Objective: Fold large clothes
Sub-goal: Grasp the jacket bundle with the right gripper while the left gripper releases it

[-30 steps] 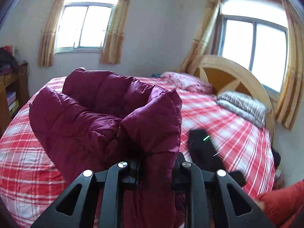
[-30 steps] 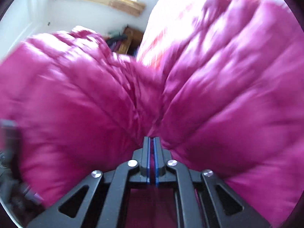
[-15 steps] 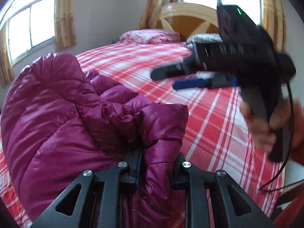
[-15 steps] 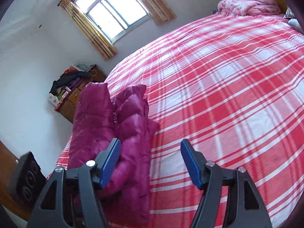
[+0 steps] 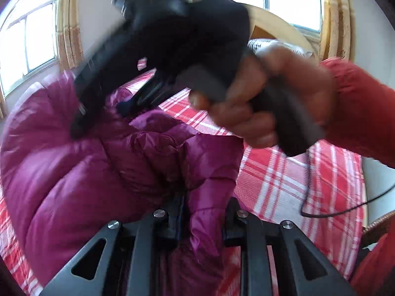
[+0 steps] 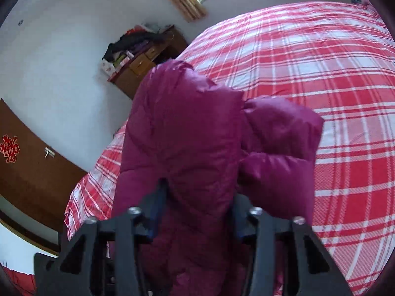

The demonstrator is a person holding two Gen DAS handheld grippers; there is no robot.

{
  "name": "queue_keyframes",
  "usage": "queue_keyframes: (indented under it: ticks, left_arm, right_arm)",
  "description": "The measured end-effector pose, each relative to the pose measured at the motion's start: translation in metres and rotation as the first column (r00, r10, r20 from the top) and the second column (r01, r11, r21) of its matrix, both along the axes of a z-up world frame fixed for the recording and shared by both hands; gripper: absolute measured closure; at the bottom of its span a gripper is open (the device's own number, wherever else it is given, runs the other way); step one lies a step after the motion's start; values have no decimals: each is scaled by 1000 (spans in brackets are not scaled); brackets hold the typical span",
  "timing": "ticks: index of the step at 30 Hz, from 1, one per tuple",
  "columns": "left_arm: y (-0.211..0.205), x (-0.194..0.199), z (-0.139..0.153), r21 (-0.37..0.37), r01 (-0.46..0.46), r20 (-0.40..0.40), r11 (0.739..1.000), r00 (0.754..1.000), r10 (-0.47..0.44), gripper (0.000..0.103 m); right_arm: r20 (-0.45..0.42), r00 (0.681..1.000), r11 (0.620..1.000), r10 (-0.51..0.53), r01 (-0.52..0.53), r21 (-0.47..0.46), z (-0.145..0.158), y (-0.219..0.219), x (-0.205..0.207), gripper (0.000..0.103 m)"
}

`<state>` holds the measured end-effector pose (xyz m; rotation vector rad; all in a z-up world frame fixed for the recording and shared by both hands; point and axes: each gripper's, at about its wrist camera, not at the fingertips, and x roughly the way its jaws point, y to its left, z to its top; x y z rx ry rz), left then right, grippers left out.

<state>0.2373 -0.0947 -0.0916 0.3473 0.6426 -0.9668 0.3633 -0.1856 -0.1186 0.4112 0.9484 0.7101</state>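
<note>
The black two-finger left gripper (image 5: 205, 218) clamps a narrow fold of the puffy magenta quilted down jacket (image 5: 81, 172). The black right gripper (image 6: 197, 215), blue-padded, is closing its jaws around a thick fold of the same jacket, which lies bunched on the red-and-white plaid bed cover (image 6: 321, 61). A hand (image 5: 269, 98) in a red sleeve (image 5: 363, 108) grips its handle. Beyond stands a cluttered wooden cabinet (image 6: 145, 59).

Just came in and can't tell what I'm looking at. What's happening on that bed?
A person is folding a puffy magenta jacket on a red plaid bed, with a handheld tool in each hand. The left tool is clamped on a fold of the jacket. The right tool is closing around another part of it, padding between its jaws. The fold isn't finished; the jacket lies bunched.
</note>
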Motion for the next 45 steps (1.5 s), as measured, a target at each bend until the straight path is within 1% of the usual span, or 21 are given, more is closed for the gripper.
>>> queue_keyframes:
  ticks: [2, 4, 6, 8, 10, 11, 12, 16, 19, 22, 27, 29, 31, 32, 34, 35, 39, 40, 42, 44, 45]
  left_arm:
    - [25, -8, 11, -37, 0, -34, 999, 999, -1, 80]
    - [56, -18, 25, -113, 13, -75, 994, 997, -22, 80]
    - [93, -27, 44, -228, 26, -91, 973, 995, -48, 80]
    - [135, -32, 67, -357, 10, -66, 934, 997, -36, 78]
    - [159, -21, 83, -422, -70, -43, 904, 997, 58, 60]
    - [165, -8, 88, -415, -151, -51, 897, 988, 143, 42]
    - [169, 8, 89, -394, -225, -69, 891, 974, 216, 38]
    - [151, 66, 81, -330, -447, -204, 831, 894, 400, 38]
    - [122, 95, 70, -282, -504, -270, 816, 858, 436, 38]
    - [87, 103, 53, -199, -512, -252, 836, 851, 461, 38]
    - [54, 107, 18, 8, -547, -97, 837, 833, 545, 37]
    - [58, 104, 13, 8, -542, -81, 840, 837, 541, 37]
    - [65, 99, 15, -2, -536, -80, 844, 842, 534, 37]
    - [69, 96, 17, -13, -532, -87, 846, 844, 529, 37]
    - [75, 97, 15, -38, -534, -115, 845, 842, 527, 37]
    - [77, 97, 15, -47, -538, -126, 841, 839, 530, 37]
    - [68, 107, 11, -49, -545, -122, 837, 835, 536, 37]
    - [68, 107, 11, -49, -545, -120, 837, 835, 536, 37]
    - [70, 105, 12, -52, -542, -123, 839, 837, 533, 37]
    - [77, 104, 14, -60, -542, -125, 838, 837, 533, 37]
    - [81, 105, 16, -64, -547, -124, 835, 834, 537, 37]
  right_arm:
    - [4, 1000, 1000, -1, 1, 18, 3, 2, -3, 85]
    - [-14, 999, 993, -34, 35, 113, 6, -7, -9, 88]
    - [-54, 997, 945, -56, 71, 320, 9, -21, -20, 88]
    - [-55, 995, 902, -89, 103, 418, 10, -31, -30, 88]
    - [-61, 987, 885, -150, 162, 437, 6, -38, -40, 88]
    - [-73, 979, 877, -189, 202, 435, 0, -43, -45, 88]
    - [-90, 972, 866, -219, 236, 441, -8, -48, -50, 88]
    - [-132, 947, 838, -292, 320, 441, -26, -59, -69, 88]
    - [-152, 908, 850, -391, 419, 319, -40, -66, -78, 88]
    - [-217, 882, 838, -419, 467, 281, -63, -74, -79, 88]
    - [-259, 888, 841, -380, 449, 303, -82, -75, -68, 87]
    - [-246, 897, 872, -367, 424, 246, -69, -78, -63, 76]
    - [-136, 912, 900, -387, 406, 159, -40, -85, -70, 59]
    - [-46, 907, 897, -419, 422, 133, -21, -91, -79, 33]
    - [101, 856, 862, -508, 502, 76, 5, -106, -92, 0]
    - [157, 834, 848, -529, 526, 62, 13, -112, -95, 0]
    - [79, 904, 905, -421, 424, -30, 0, -100, -57, 0]
    - [57, 921, 917, -385, 389, -85, -11, -98, -49, 3]
    - [22, 932, 917, -361, 359, -170, -32, -87, -39, 24]
    - [-26, 954, 950, -297, 293, -105, -44, -76, -38, 65]
    - [-30, 958, 956, -285, 282, -78, -44, -69, -37, 72]
